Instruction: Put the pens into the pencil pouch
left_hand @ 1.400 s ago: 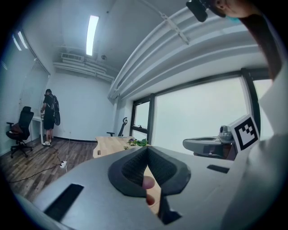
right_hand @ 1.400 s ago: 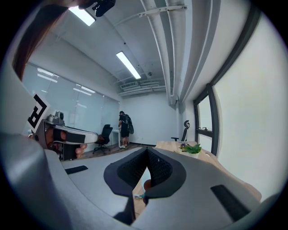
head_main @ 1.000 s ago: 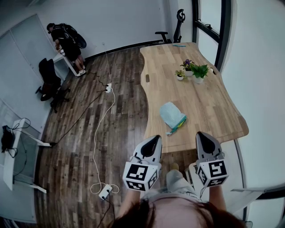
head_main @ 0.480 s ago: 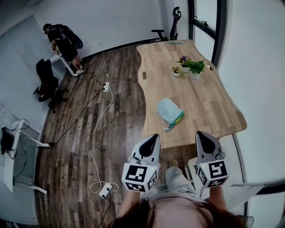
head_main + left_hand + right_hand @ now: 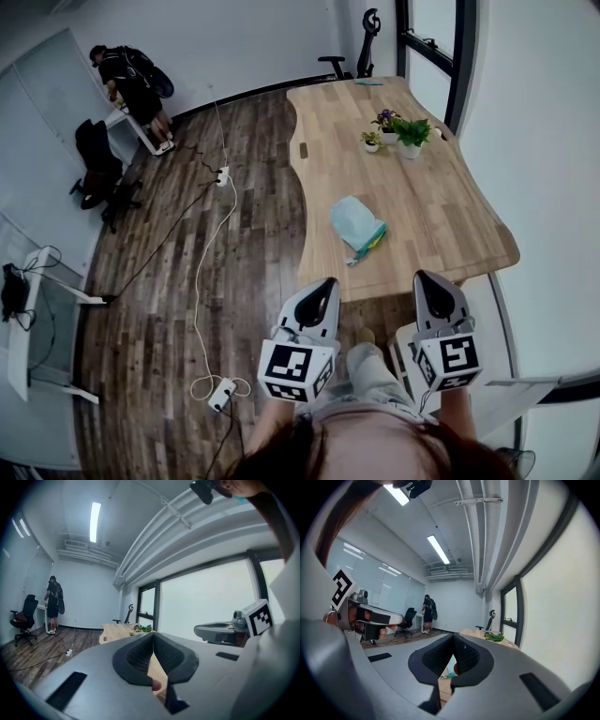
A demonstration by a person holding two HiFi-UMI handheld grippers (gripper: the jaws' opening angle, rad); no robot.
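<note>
A light blue pencil pouch [image 5: 354, 221] lies on the wooden table [image 5: 441, 211], near its front edge. Green and yellow pens [image 5: 368, 247] stick out beside the pouch's near end. My left gripper [image 5: 326, 284] and right gripper [image 5: 427, 278] hover side by side in front of the table edge, short of the pouch and level. Both are shut with nothing between the pads. In the left gripper view, the left gripper [image 5: 153, 638] has its pads pressed together. A teal sliver of the pouch [image 5: 449, 673] shows below the closed right gripper [image 5: 453, 638].
Two small potted plants [image 5: 398, 136] stand at the table's far half, with an office chair [image 5: 352, 42] beyond. A white cable and power strip [image 5: 222, 394] lie on the wood floor at left. A person [image 5: 131, 80] stands at a far desk, next to a black chair [image 5: 94, 164].
The table and pouch have shifted slightly up and left in the head view. Both grippers keep the same shut, side-by-side stance.
</note>
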